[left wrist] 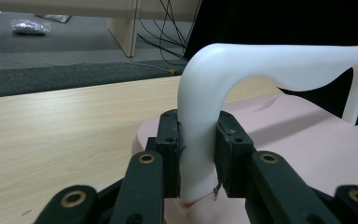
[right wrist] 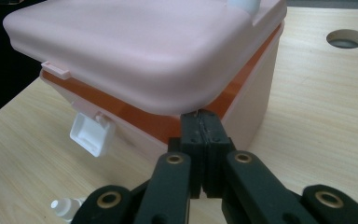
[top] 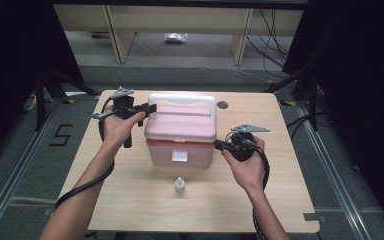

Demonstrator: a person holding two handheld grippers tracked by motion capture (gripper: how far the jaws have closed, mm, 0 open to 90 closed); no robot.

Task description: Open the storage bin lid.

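Pink plastic storage box (top: 180,137) w/ white carry handle (top: 182,100) sits mid-table (top: 130,200), white front latch (top: 179,155) facing the person and hanging open, lid (right wrist: 135,51) riding slightly up so the orange inner rim (right wrist: 144,122) shows under it. Small clear dropper bottle (top: 179,186) stands just in front of the box, apart from it. Round cable hole (top: 222,105) in table behind box's right rear corner.

Left gripper (left wrist: 196,140): at box's left rear, jaws partly closed and clamped on the left leg of the handle, pads pressing both sides. Handle stands upright over the lid.

Right gripper (right wrist: 200,135): at box's right front corner, jaws fully together, nothing between them; tips touch or nearly touch the seam just under the lid edge; can't tell if they're wedged in.

Step in hand, my read: opening the box. Latch already undone, left steadies via handle, right tip set to pry at the lid lip.

Next move prob needs: right tip pushing up under the lid edge while left holds the box steady or lifts via the handle. Risk: box slides or tips on table, closed tips slip off the rounded lid corner.
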